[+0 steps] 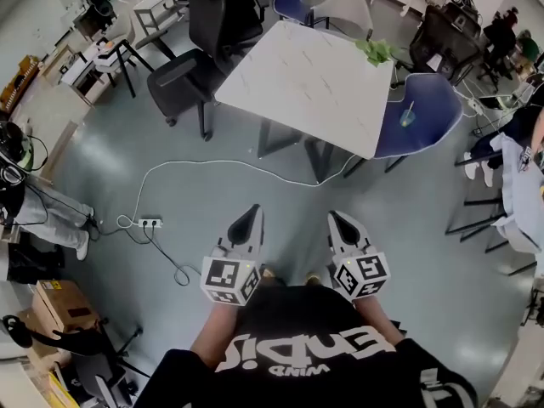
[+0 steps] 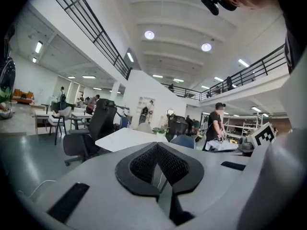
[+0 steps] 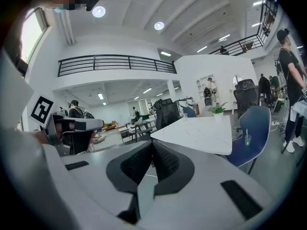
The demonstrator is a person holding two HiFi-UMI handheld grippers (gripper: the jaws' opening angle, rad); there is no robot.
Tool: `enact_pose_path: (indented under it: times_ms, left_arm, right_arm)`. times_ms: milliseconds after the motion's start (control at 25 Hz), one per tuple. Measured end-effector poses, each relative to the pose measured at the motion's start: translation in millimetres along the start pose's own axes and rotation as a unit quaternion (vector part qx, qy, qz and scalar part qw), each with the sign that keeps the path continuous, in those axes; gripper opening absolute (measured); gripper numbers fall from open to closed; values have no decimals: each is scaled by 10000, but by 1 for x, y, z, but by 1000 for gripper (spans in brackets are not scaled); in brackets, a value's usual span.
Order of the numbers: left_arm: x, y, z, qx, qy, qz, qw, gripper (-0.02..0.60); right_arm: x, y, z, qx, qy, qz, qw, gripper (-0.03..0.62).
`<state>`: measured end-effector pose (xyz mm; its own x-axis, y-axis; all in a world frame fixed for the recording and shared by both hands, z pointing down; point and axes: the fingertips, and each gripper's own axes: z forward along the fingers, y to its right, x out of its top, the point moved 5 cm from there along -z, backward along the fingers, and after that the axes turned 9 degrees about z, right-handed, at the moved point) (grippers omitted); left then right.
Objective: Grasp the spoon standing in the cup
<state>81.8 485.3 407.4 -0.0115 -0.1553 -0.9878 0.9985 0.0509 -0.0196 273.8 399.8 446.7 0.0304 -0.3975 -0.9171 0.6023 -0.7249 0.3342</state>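
Standing on a grey floor (image 1: 408, 253) in a black printed shirt (image 1: 314, 347), holding the left tongs (image 1: 251, 214) and the right tongs (image 1: 340, 220) side by side just ahead of the chest, both pointing forward and tipping slightly down. Showing the jaws of each pair pressed together tip to tip, gripping nothing, in both gripper views.

Looking past the tongs to a white cable (image 1: 212, 164) trailing across the floor on the left and looping back to a power strip (image 1: 150, 223).

Facing, farther on, a white counter (image 1: 314, 79) carrying a small green plant (image 1: 374, 51) at its far right edge.

Finding the cup (image 1: 408, 119) not on the counter but sitting on the seat of a blue chair (image 1: 429, 100) drawn up at the counter's right side, well apart from both tongs. Appearing small, translucent and greenish, standing upright. Showing the spoon (image 1: 410, 107) only as a thin pale stem rising roughly upright out of the cup's rim, with its bowl sitting down inside and too small to make out.

Passing, left of the counter, a black office chair (image 1: 200, 49).
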Motion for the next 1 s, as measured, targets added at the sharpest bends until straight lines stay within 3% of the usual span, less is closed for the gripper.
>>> enact_pose_path:
  times_ms: [600, 1000]
  left_arm:
    - [-16, -59, 0, -429, -38, 96, 9990, 14]
    - [-15, -77, 29, -564, 36, 92, 9984, 14]
  right_arm:
    - [-9, -33, 36, -335, 184, -188, 9991, 12]
    - [7, -21, 64, -492, 337, -213, 9980, 12]
